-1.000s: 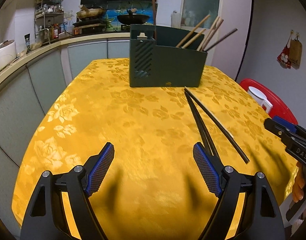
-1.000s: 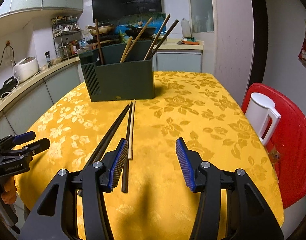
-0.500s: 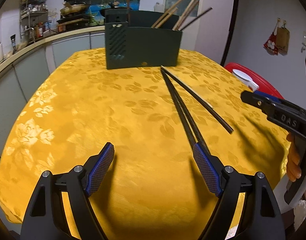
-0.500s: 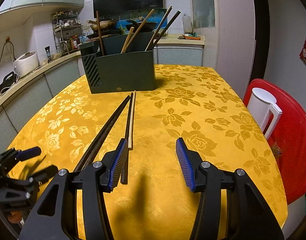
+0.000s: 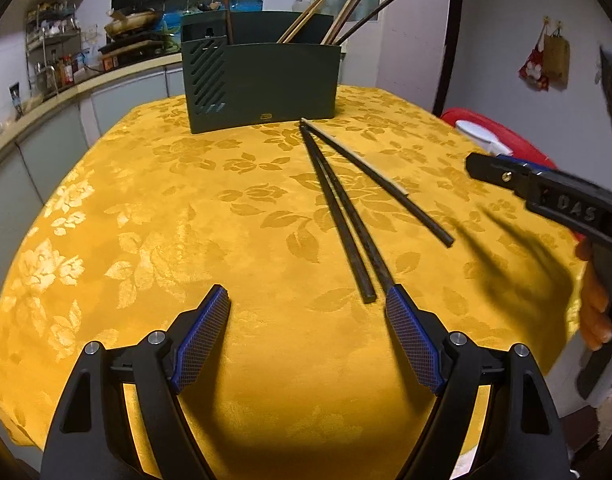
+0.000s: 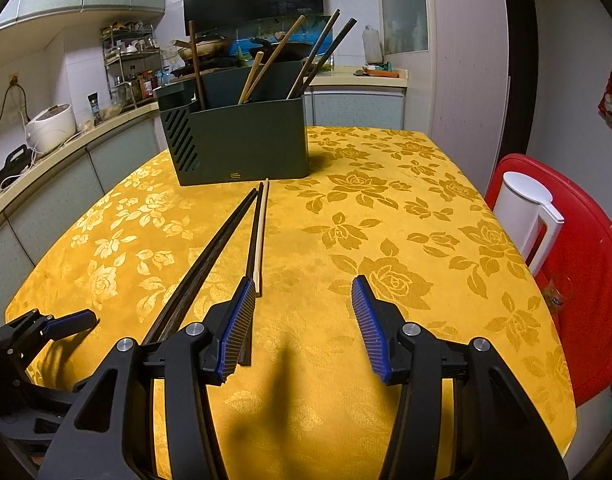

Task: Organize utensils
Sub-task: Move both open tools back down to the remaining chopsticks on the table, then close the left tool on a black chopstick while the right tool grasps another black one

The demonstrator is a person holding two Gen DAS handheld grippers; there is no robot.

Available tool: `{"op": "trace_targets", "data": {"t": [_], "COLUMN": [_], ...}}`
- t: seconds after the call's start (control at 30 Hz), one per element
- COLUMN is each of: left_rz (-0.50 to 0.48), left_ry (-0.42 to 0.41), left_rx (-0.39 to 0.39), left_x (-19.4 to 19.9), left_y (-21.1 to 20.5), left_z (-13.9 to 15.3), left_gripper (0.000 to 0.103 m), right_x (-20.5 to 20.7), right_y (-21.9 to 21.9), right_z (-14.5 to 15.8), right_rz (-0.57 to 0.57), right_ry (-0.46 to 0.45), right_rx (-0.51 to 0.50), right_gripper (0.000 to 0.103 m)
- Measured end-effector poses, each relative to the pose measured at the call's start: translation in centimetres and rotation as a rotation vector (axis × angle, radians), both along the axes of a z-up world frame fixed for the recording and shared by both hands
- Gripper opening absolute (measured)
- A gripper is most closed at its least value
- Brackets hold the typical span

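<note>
Chopsticks (image 5: 338, 208) beside left gripper (image 5: 308, 312)

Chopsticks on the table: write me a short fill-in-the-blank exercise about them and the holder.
1. The tablecloth under the loose chopsticks is ____.
2. The dark green holder already has ____ standing in it.
3. The left gripper has its fingers ____, with nothing between them.
4. The loose chopsticks lie with their far tips toward the ____.

Missing words: yellow; chopsticks; open; holder
</note>
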State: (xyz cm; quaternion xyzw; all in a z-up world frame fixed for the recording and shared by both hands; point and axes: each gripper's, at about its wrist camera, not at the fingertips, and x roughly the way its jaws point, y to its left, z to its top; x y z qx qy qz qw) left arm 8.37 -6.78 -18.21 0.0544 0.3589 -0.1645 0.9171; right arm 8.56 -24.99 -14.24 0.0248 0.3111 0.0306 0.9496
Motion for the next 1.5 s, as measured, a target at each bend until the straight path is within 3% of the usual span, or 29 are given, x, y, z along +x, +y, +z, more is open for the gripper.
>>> {"op": "trace_targets", "data": {"t": [0.1,0.5,0.8,0.97,1.07,1.5], "left_rz": [0.009,0.09,0.057,0.035,0.028,0.022], "left_ry": [-0.013,-0.009,-0.016,-0.023,-0.021,-0.045], "left_rx": [0.03,0.011,-0.02,-0.009,-0.026,-0.043], "left_x": [0.1,1.3,1.2,1.7,2.0,2.2], "left_y": [-0.3,1.3,0.8,-0.1,-0.3,-0.4], "left_z": [-0.1,0.0,0.3,0.3,0.2,0.0], "left_gripper": [0.078,0.078,0.078,0.057,0.05,0.026], "right_x": [0.0,-0.3,-0.8,-0.7,-0.6,-0.3], "right_y": [0.0,0.7,2.0,3.2,3.6,4.2], "right_z": [0.1,-0.6,-2.1,-3.3,-3.7,-4.1], "right_rz": [0.001,0.02,0.067,0.098,0.106,0.129], "right_ry": [0.001,0.015,0.049,0.069,0.071,0.037], "right_rx": [0.002,-0.012,-0.023,-0.053,-0.059,-0.058], "right_gripper": [0.049,0.049,0.049,0.048,0.046,0.018]}}
